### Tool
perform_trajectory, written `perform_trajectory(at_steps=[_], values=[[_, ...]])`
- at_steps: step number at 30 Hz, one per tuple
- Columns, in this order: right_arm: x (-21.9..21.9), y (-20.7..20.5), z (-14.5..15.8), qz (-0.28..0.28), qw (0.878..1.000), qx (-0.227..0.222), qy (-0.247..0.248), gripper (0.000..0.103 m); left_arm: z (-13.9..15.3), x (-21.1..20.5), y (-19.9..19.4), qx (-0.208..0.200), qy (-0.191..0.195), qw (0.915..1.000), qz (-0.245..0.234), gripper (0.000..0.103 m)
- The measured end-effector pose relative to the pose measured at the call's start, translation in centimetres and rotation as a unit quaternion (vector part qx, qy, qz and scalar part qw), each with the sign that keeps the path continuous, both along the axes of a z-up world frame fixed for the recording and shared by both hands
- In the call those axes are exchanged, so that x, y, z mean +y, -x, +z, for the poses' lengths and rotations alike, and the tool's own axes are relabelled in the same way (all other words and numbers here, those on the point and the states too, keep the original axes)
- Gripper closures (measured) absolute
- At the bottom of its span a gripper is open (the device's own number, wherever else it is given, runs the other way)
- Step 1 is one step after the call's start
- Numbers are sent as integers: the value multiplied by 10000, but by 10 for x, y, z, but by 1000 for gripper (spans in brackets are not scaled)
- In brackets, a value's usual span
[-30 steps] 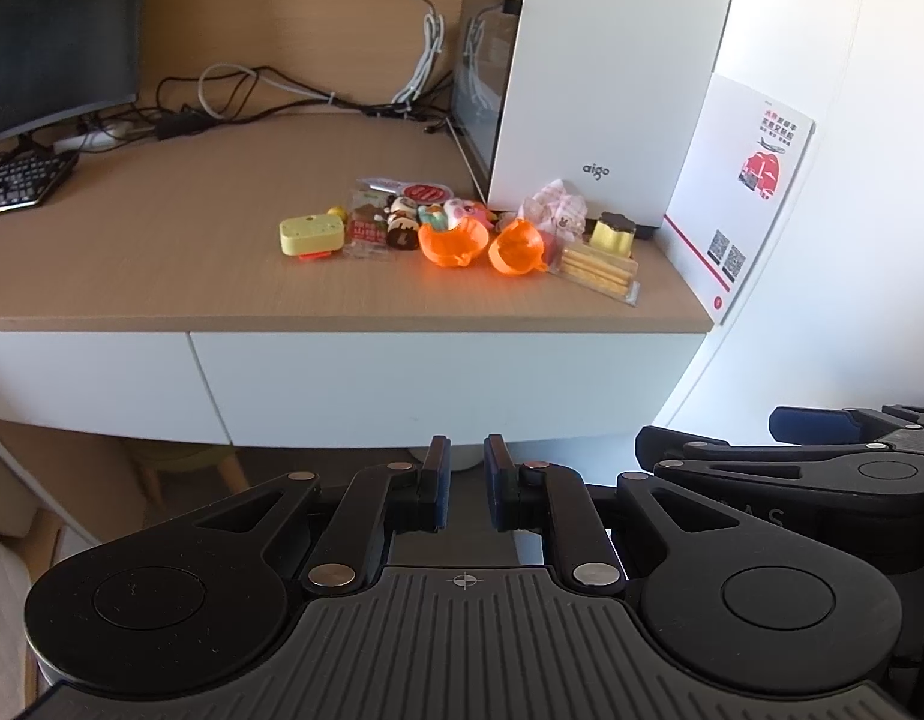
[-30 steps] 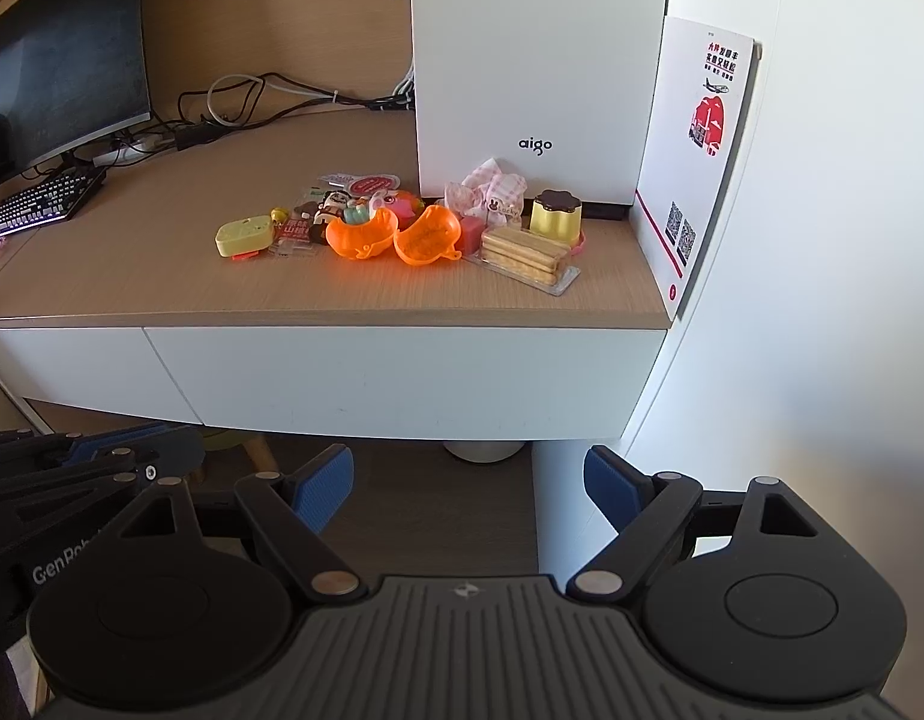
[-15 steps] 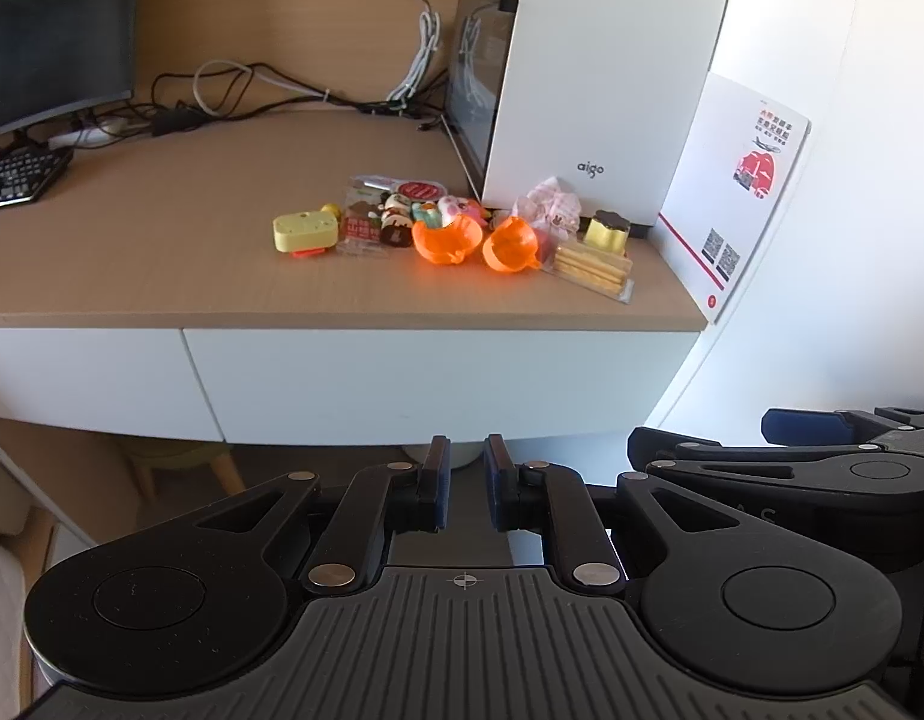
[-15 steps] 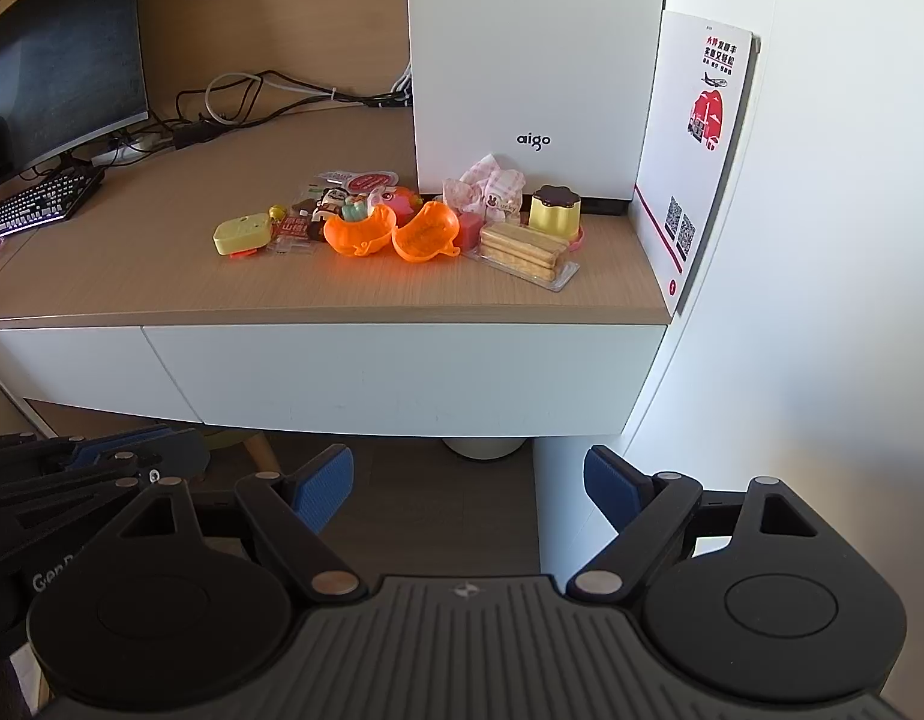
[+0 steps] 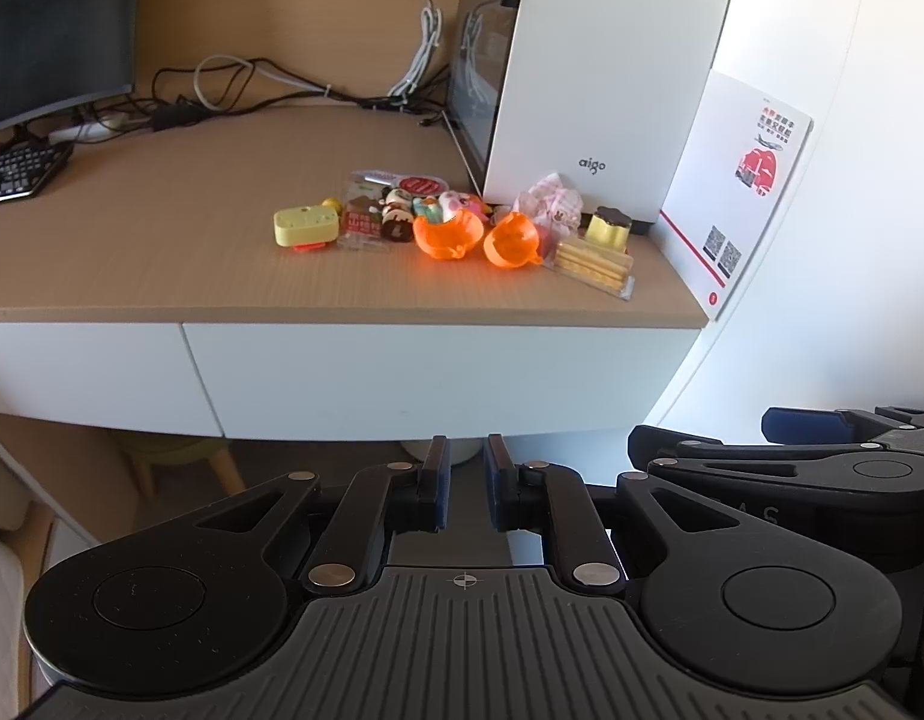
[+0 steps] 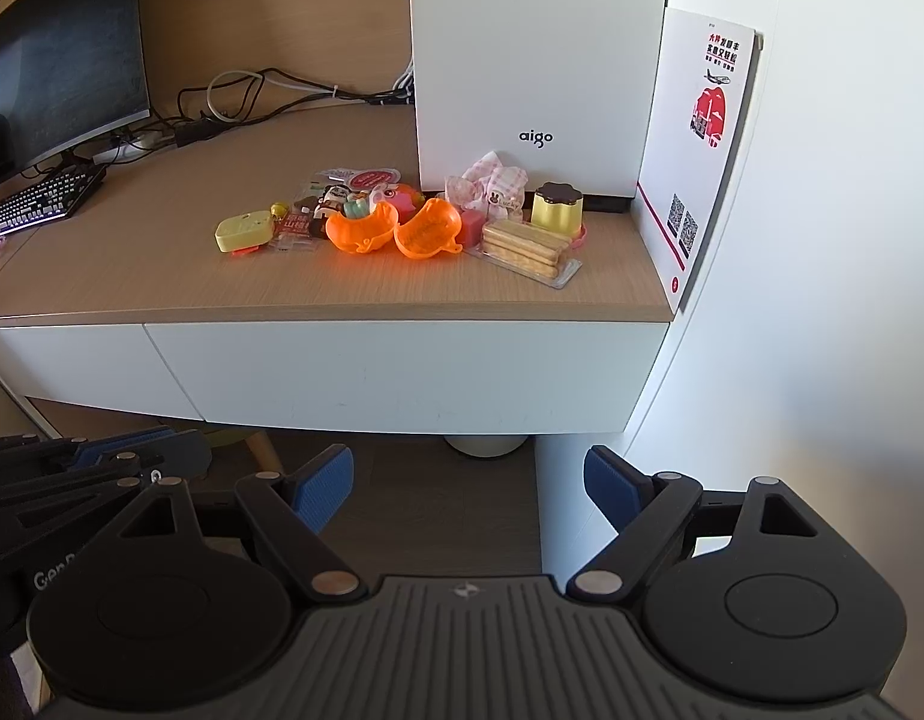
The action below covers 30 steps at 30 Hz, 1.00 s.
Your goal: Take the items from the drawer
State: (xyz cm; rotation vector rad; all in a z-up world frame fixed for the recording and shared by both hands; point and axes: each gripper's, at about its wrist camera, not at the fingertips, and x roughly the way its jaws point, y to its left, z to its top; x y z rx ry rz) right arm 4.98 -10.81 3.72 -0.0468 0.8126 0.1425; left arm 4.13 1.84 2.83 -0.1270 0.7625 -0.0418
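Both grippers hang out in front of the worktop (image 6: 162, 276), below its edge, touching nothing. The left gripper (image 5: 465, 489) sits at the bottom middle of its own view with the blue pads nearly together, only a thin slit between them and nothing in it. The right gripper (image 6: 469, 483) has its pads spread wide apart, also empty.

The drawer (image 6: 402, 369) is the white front right under the wooden top, middle of the right wrist view, and it looks fully closed. The items are lying in a little pile on the worktop above it, just in front of the white aigo box (image 6: 534, 60): a yellow case (image 6: 245, 230) on the left, two orange shell halves (image 6: 396, 228) in the middle, a packet of biscuit sticks (image 6: 525, 247) to the right, and a yellow jar with a dark lid (image 6: 558, 205) behind that. A monitor (image 6: 54, 60) and keyboard (image 6: 36, 204) are at the far left.
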Motion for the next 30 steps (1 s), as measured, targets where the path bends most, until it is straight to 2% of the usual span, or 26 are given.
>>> perform_trajectory(at_steps=[30], values=[[-7,-4,-3,-72,10000,39,-27,18,-4,-2,-4,40,48,10000,-24,88]])
